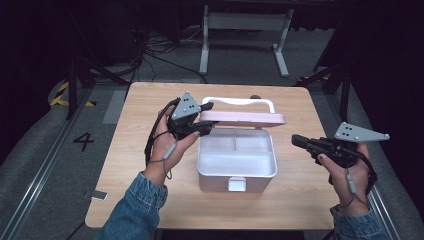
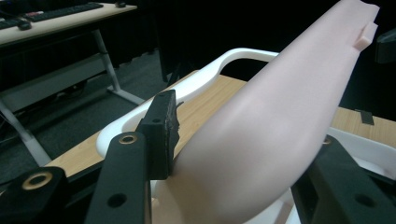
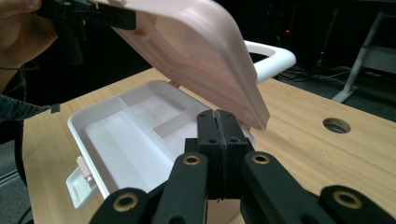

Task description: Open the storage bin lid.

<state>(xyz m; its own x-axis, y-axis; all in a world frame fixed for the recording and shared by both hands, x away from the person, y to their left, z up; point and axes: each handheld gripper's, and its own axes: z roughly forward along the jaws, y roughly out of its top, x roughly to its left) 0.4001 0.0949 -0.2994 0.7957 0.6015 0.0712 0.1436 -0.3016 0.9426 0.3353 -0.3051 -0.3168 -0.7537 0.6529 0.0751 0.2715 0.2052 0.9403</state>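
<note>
The left gripper, held in the person's left hand, reached in at the left end of the white box and was closed on the left edge of the pink lid, holding it raised on its hinge; one jaw pressed the lid's outer face, the other sat on the opposite face. The box stood open near the middle of the wooden table, its divided tray exposed, its latch on the front wall. A white handle lay behind the lid. Right of the box, well apart, the right gripper hovered, jaws pressed together, holding nothing.
</note>
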